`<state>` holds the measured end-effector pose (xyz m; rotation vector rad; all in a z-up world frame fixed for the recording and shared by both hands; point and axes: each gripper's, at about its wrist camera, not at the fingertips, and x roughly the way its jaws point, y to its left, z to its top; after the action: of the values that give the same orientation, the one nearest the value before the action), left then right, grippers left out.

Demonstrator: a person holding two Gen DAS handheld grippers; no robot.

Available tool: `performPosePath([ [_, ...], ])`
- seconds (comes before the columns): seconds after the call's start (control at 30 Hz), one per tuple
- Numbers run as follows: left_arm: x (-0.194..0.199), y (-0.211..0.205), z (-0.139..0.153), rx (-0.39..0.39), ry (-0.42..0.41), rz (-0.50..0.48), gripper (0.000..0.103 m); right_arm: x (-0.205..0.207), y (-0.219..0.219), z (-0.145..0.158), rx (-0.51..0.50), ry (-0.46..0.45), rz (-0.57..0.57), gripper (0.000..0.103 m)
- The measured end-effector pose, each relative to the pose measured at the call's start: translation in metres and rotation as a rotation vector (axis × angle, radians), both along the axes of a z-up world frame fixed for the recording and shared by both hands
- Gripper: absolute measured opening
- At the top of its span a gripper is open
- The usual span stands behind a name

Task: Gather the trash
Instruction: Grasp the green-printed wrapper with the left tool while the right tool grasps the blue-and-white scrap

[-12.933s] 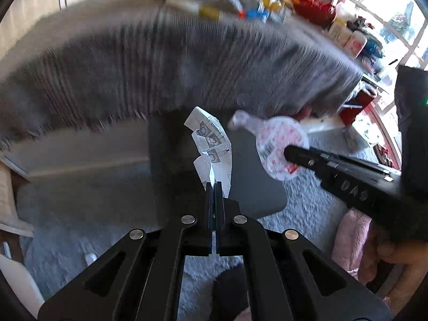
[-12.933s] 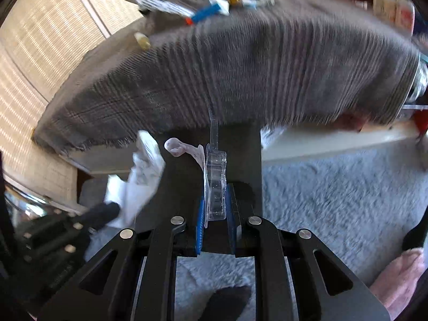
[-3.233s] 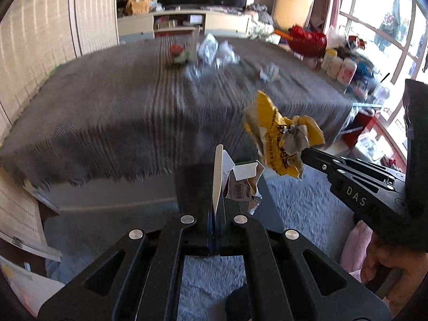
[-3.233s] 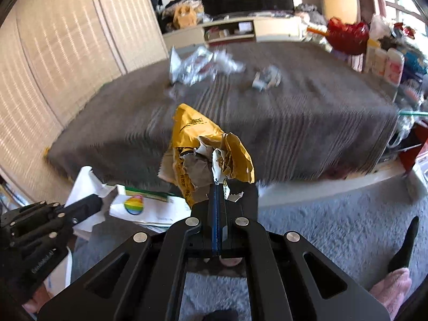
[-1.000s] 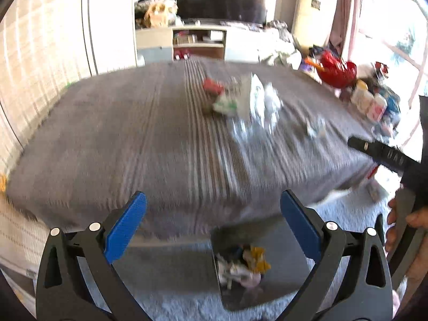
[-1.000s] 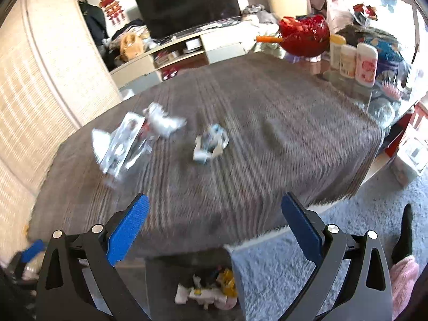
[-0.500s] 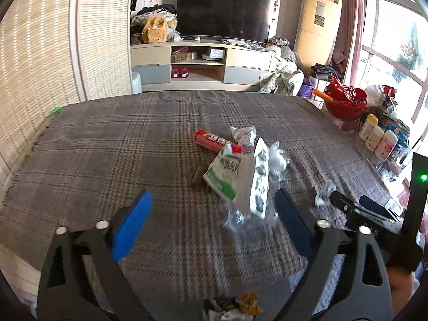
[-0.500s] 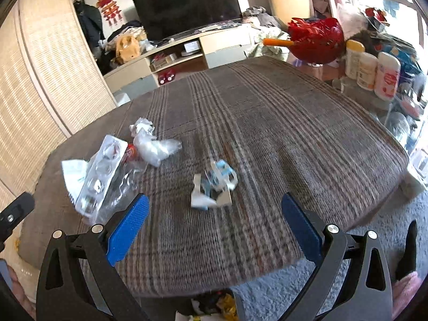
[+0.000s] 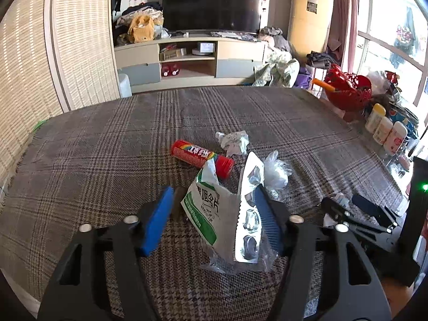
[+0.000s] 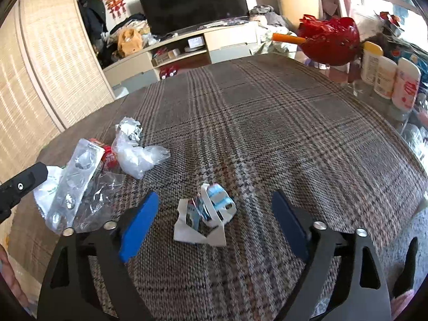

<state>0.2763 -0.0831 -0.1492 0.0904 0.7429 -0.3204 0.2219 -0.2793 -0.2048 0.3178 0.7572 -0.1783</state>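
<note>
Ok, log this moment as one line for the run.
left claw: closing around green-and-white packet | right claw: closing around torn blue-and-white wrapper | both unpinched

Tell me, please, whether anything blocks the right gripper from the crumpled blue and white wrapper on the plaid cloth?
Nothing visible does. The crumpled blue and white wrapper lies alone between the closing jaws of the right gripper, untouched by either pad.

We see a checked grey cloth (image 9: 107, 147) covering the desk. At twelve o'clock beyond it a dark television (image 9: 211, 5) stands on a low cabinet (image 9: 187, 61), with a yellow soft toy (image 9: 140, 28) at eleven. At two o'clock a red basket (image 9: 347, 91) sits beside white bottles (image 9: 385, 131). A woven blind (image 9: 24, 53) fills nine o'clock.
</note>
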Motion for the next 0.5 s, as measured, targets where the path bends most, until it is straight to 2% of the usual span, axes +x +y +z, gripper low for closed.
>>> performPosePath([
  [0.07, 0.002, 0.000, -0.007, 0.008, 0.016, -0.004, 0.043, 0.001, -0.001, -0.002, 0.005, 0.019, -0.014, 0.067],
  [0.2, 0.004, 0.006, -0.015, 0.005, 0.040, -0.005, 0.015, 0.004, 0.002, -0.005, 0.000, 0.045, 0.022, 0.038],
  [0.33, 0.000, 0.010, -0.012, 0.001, 0.024, -0.006, 0.009, -0.004, 0.002, 0.006, 0.012, 0.013, 0.038, 0.016],
  [0.5, -0.014, 0.021, 0.012, 0.002, -0.042, 0.018, 0.008, -0.020, 0.008, 0.033, 0.011, -0.059, 0.052, 0.011],
])
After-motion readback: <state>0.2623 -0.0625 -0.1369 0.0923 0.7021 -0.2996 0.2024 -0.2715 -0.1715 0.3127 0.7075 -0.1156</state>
